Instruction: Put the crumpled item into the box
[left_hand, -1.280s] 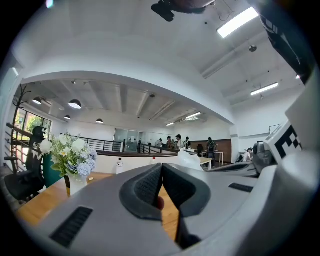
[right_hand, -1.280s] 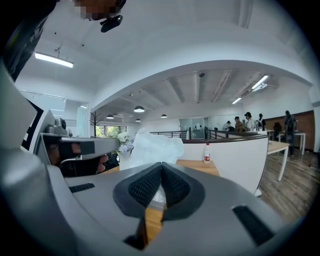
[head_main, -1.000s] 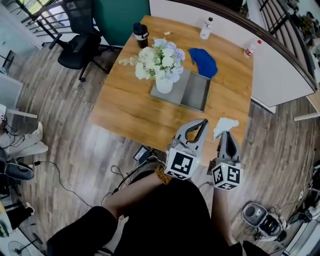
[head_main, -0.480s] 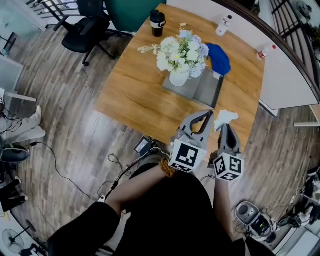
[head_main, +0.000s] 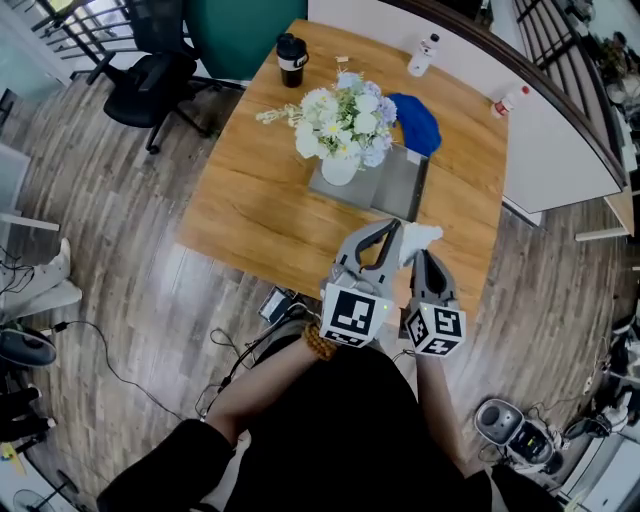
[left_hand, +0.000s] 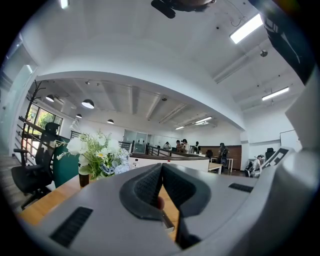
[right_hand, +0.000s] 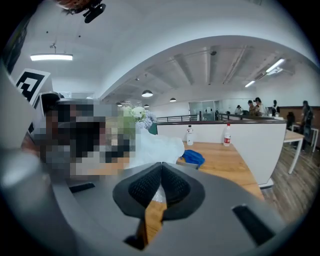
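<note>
A white crumpled item hangs over the near right part of the wooden table, with my right gripper shut on its lower edge. In the right gripper view the crumpled item bulges above the closed right gripper. The grey shallow box lies just beyond it, mid-table. My left gripper is shut with nothing between its fingers, close to the left of the item. The left gripper view shows the left gripper with its jaws meeting.
A white vase of flowers stands on the box's left half. A blue cloth lies behind the box. A black cup and two bottles stand at the far edge. An office chair is at the far left.
Both grippers have moved forward over the table toward the box, the right one carrying the crumpled item along. The left gripper has stayed shut beside it.
</note>
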